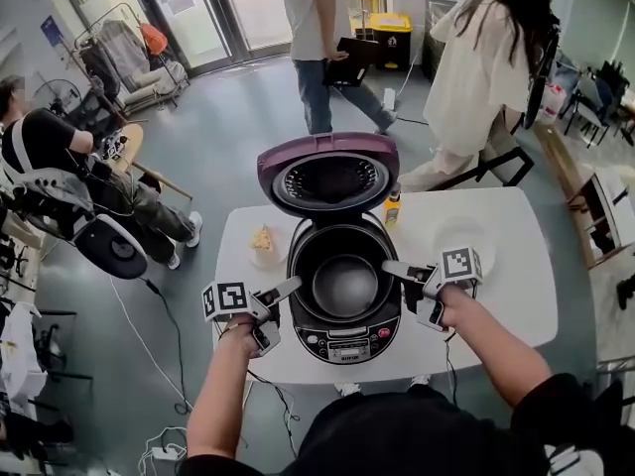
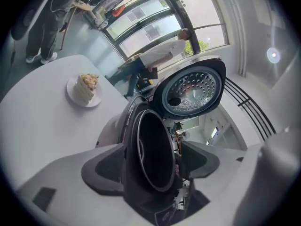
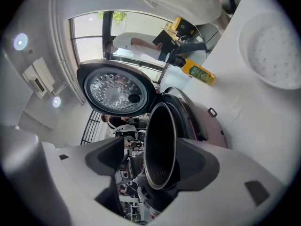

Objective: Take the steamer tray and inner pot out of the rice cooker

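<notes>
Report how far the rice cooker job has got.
Done: lid open, white perforated steamer tray lies on the table. In hand: left claw and right claw, both open, straddle the rim of the inner pot. Left: grip and lift the pot, still seated in the cooker.

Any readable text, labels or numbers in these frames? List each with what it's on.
No text can be quoted; nothing is legible.
Control panel of the rice cooker: print and display too small.
Yellow bottle: label blurred.
Inner pot: marks on inside wall, unreadable.
Yellow bin: label too small.
Blue sign on the wall: too small.
</notes>
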